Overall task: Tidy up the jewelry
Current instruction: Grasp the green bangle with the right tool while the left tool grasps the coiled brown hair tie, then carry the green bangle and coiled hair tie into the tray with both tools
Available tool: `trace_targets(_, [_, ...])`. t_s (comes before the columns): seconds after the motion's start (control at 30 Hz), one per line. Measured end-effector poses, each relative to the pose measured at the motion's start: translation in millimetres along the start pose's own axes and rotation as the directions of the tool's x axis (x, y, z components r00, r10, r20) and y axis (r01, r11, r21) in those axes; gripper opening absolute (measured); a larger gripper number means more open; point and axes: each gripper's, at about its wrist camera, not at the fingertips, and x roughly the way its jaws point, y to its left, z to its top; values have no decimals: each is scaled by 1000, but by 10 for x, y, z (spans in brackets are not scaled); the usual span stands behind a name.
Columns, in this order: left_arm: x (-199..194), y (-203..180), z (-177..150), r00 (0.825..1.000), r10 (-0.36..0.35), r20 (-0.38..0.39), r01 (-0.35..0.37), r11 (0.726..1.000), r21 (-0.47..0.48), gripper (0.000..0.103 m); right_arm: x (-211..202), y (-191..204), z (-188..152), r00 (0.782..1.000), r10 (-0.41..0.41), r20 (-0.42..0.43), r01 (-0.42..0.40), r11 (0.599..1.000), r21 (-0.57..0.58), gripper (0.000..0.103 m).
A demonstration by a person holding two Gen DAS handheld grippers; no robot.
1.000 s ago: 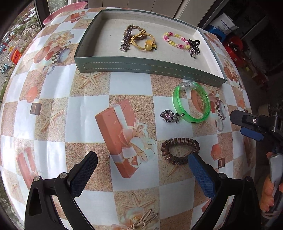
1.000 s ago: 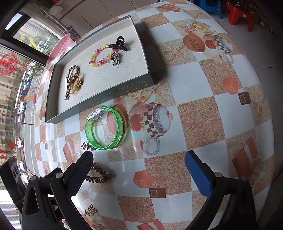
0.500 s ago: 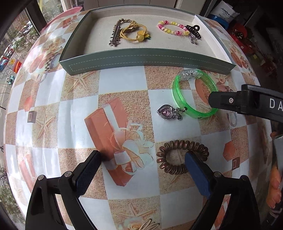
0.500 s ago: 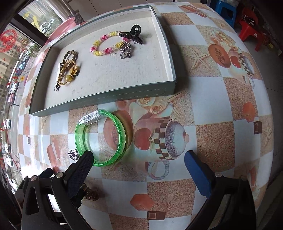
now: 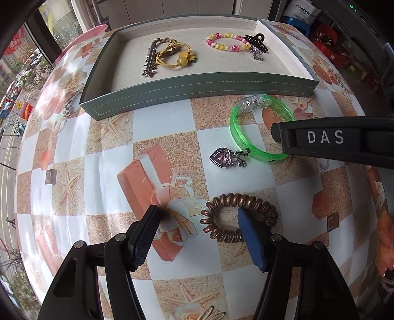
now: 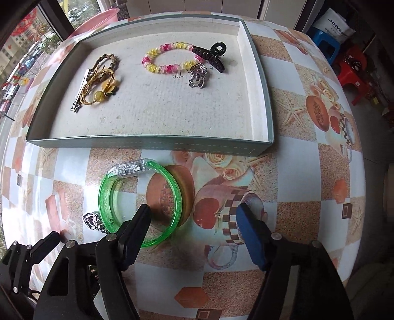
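A grey-green tray (image 5: 197, 88) (image 6: 152, 142) holds a yellow hair tie (image 5: 172, 57), a pink-yellow bead bracelet (image 6: 167, 61), a black claw clip (image 6: 209, 55) and a silver charm (image 6: 198, 76). On the table lie a green bangle (image 5: 246, 137) (image 6: 140, 197), a heart charm (image 5: 222, 157) (image 6: 91, 220) and a brown spiral hair tie (image 5: 236, 216). My left gripper (image 5: 199, 224) is open, low over the spiral tie, its right finger inside the ring. My right gripper (image 6: 193, 217) is open, its left finger inside the bangle's ring.
The round table has a patterned cloth (image 5: 152, 152). A pink basin (image 6: 98, 17) sits behind the tray. A gold hairpin (image 5: 209, 315) lies at the near edge. Red and blue stools (image 6: 349, 66) stand on the floor at right.
Both grippers have moved forward and down. The left closed in on the spiral tie, the right on the green bangle. Both stay open.
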Motion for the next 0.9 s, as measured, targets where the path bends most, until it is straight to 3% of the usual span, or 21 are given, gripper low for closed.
trace_targets(0.17, [-49,-63,7,1000,-12,0,12,1000,14,64,-26,37,6,1000,-6,3,6,1000,-7,55])
trace_targets(0.2, [-57,-75,10,1000,-15,3,15,1000,19,60,-33,42,0,1000,-6,5,6,1000,-9,50])
trace_targets(0.23, [-70,-83,14,1000,-18,8,18,1000,25,49,-37,69,1,1000,-6,7,6,1000,-8,46])
trace_targets(0.3, [-91,-89,33,999,-31,11,31,999,32,37,-55,62,-2,1000,-1,14,1,1000,-3,23])
trace_targets(0.33, [-101,-80,38,999,-42,13,41,999,33,27,-74,102,11,1000,4,15,-4,1000,1,16])
trace_targets(0.37, [-109,-63,39,998,-54,13,53,998,31,27,-81,88,10,1000,9,16,-9,1000,8,7])
trace_targets(0.57, [-155,156,13,990,-139,22,140,990,-22,25,-110,-126,-54,998,56,25,-58,995,76,7])
trace_targets(0.9, [-361,543,30,981,-173,87,176,984,-24,25,-300,-476,-198,987,151,57,-158,977,141,7])
